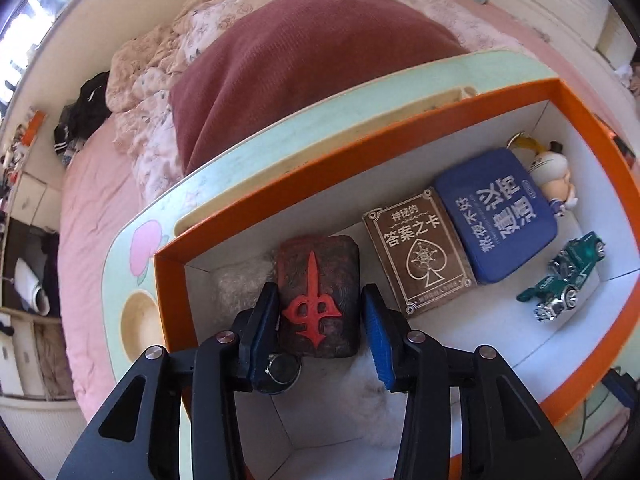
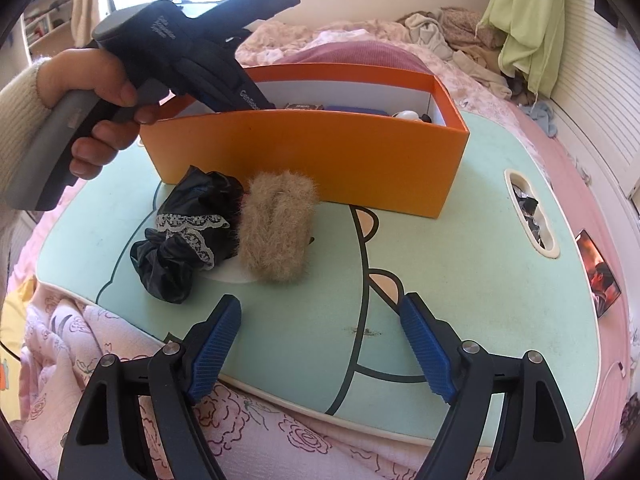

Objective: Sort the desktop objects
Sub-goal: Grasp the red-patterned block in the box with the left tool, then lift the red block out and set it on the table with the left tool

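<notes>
My left gripper [image 1: 320, 312] reaches into the orange box [image 1: 360, 152] around a dark block with a red symbol [image 1: 318, 300]. Its left pad touches the block; the right pad stands a little off it. The block rests on the box floor. Beside it lie a brown card box [image 1: 420, 256], a blue tin [image 1: 496, 216], a green toy car [image 1: 564, 276] and a small figurine [image 1: 552, 176]. My right gripper [image 2: 320, 344] is open and empty above the mint lap table [image 2: 480, 280]. In front of it lie a furry tan hair clip [image 2: 276, 228] and a black lace scrunchie [image 2: 188, 236], outside the orange box [image 2: 320, 160].
The lap table sits on a bed with pink floral bedding [image 2: 120, 400]. A maroon pillow [image 1: 300, 64] lies behind the box. The table has a handle slot [image 2: 532, 216] at its right. The person's hand holds the left gripper's body [image 2: 180, 48] at the box's left end.
</notes>
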Demonstrator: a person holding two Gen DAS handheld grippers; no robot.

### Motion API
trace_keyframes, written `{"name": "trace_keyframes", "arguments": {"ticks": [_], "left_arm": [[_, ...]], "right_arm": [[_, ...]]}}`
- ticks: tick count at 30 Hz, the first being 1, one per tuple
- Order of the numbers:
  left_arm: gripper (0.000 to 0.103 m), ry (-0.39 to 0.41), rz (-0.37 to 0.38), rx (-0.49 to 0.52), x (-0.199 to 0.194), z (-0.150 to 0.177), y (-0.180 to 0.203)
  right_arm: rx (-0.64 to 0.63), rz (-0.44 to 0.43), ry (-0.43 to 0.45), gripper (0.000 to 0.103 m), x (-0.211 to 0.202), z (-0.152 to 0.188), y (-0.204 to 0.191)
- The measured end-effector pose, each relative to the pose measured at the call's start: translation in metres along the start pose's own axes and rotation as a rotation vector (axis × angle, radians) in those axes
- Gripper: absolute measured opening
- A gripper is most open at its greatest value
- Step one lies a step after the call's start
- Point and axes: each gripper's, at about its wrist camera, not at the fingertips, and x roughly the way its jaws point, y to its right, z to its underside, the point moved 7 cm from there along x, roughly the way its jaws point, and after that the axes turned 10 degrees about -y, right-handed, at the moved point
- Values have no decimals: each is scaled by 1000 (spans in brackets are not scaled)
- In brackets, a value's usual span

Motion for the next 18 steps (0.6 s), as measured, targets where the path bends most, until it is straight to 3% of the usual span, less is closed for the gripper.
{"name": "trace_keyframes", "arguments": {"ticks": [4,9,11,13,15,18], "left_arm": [[41,41,148,-43,-13,-1,-7],[42,213,380,-102,-73,14,-22],[42,285,423,-91,-97,32,-26],[42,333,412,-86,-112,64,-29],[42,333,387,-98,-107,90,-31],[42,314,276,-120,-83,123,-29]], "right_arm": [[2,0,0,82,0,0,-1],[3,2,0,82,0,0,0],[4,1,0,82,-1,0,0],[2,4,-1,82,-1,0,1],[4,2,0,82,0,-1,3],[3,4,-1,82,0,-1,2]]}}
